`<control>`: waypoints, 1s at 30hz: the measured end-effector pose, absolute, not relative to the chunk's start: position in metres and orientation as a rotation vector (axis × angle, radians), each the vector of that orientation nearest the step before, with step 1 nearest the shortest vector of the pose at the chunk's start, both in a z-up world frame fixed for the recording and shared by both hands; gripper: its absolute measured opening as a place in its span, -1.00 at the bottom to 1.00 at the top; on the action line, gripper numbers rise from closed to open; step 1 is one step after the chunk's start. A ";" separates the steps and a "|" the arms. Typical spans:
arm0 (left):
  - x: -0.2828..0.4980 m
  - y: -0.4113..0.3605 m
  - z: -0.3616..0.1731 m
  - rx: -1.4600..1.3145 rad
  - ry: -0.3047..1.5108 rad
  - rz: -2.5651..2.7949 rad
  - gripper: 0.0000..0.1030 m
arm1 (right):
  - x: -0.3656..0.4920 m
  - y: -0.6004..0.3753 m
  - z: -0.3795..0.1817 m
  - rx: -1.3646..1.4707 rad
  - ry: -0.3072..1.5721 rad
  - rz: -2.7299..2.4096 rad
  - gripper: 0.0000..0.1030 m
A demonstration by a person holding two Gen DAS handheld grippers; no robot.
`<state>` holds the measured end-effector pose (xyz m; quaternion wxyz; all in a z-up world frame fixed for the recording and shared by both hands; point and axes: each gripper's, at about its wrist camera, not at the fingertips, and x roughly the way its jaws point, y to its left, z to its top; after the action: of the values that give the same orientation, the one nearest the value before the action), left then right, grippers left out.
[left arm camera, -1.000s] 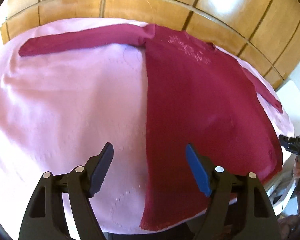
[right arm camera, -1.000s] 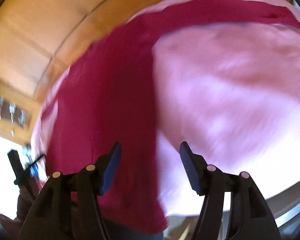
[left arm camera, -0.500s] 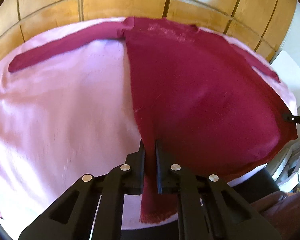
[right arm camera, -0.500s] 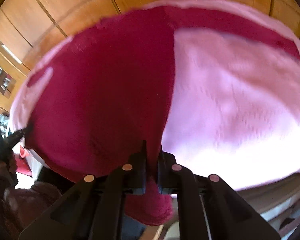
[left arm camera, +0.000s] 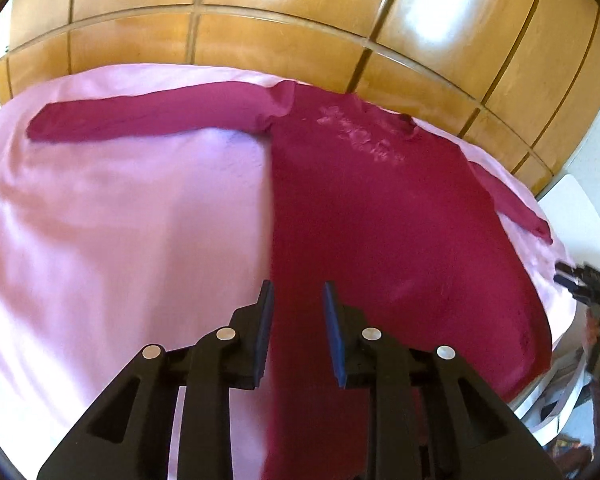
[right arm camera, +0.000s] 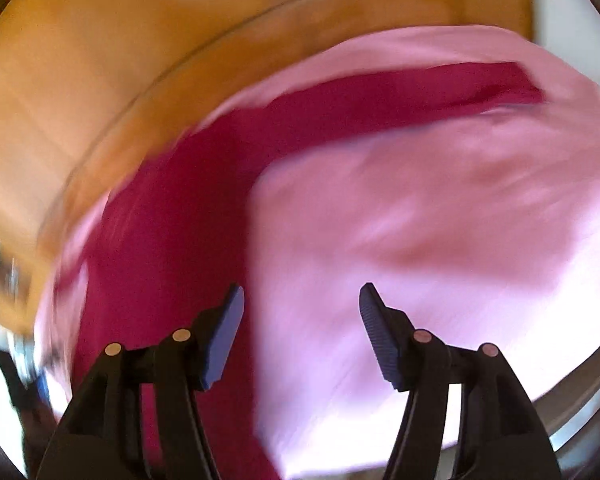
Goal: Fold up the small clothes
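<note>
From where I sit nothing is folded yet: the shirt (left arm camera: 380,216) lies flat and face up on the pink sheet (left arm camera: 120,220) of the surface, both sleeves out to the sides and the hem at the near edge, so every fold is left to do. The wood panels (left arm camera: 260,40) behind are well clear and I see nothing in the way; my left hand-held gripper (left arm camera: 296,332) hovers part-open over the hem's left edge holding nothing, and my right hand-held gripper (right arm camera: 300,332), blurred, is spread wide and empty.
</note>
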<state>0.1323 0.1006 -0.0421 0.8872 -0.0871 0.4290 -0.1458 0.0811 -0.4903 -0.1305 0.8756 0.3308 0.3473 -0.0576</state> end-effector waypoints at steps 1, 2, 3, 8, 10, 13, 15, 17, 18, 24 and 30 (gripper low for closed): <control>0.136 0.095 -0.042 -0.182 0.893 -0.308 -0.54 | 0.087 -0.517 -0.133 0.776 0.683 -0.167 0.17; 0.140 0.086 -0.042 -0.180 0.901 -0.327 -0.45 | 0.093 -0.537 -0.135 0.818 0.654 -0.221 0.15; 0.143 0.080 -0.042 -0.179 0.905 -0.338 -0.19 | 0.098 -0.550 -0.136 0.835 0.636 -0.258 0.14; 0.150 0.055 -0.040 -0.146 0.903 -0.380 -0.01 | 0.130 -0.627 -0.159 0.975 0.605 -0.465 -0.03; 0.154 0.049 -0.043 -0.133 0.919 -0.380 -0.01 | 0.140 -0.651 -0.168 1.005 0.606 -0.517 -0.07; 0.161 0.047 -0.046 -0.135 0.946 -0.371 -0.01 | 0.153 -0.676 -0.173 0.990 0.611 -0.570 -0.17; 0.166 0.047 -0.048 -0.149 0.961 -0.361 -0.01 | 0.168 -0.684 -0.172 0.932 0.657 -0.589 -0.50; 0.169 0.048 -0.049 -0.157 0.963 -0.349 -0.01 | 0.172 -0.692 -0.169 0.857 0.710 -0.600 -0.81; 0.169 0.048 -0.049 -0.158 0.961 -0.349 -0.01 | 0.175 -0.690 -0.167 0.819 0.727 -0.598 -0.87; 0.179 0.038 -0.049 -0.154 0.946 -0.388 -0.01 | 0.188 -0.639 -0.099 0.632 0.625 -0.466 -0.89; 0.194 0.035 -0.043 -0.201 0.932 -0.424 -0.01 | 0.224 -0.530 -0.032 0.568 0.527 -0.130 -0.89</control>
<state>0.1935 0.0349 -0.0433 0.8670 -0.0960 0.4450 -0.2026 0.2242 -0.5299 -0.0317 0.9237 0.2769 0.2569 -0.0634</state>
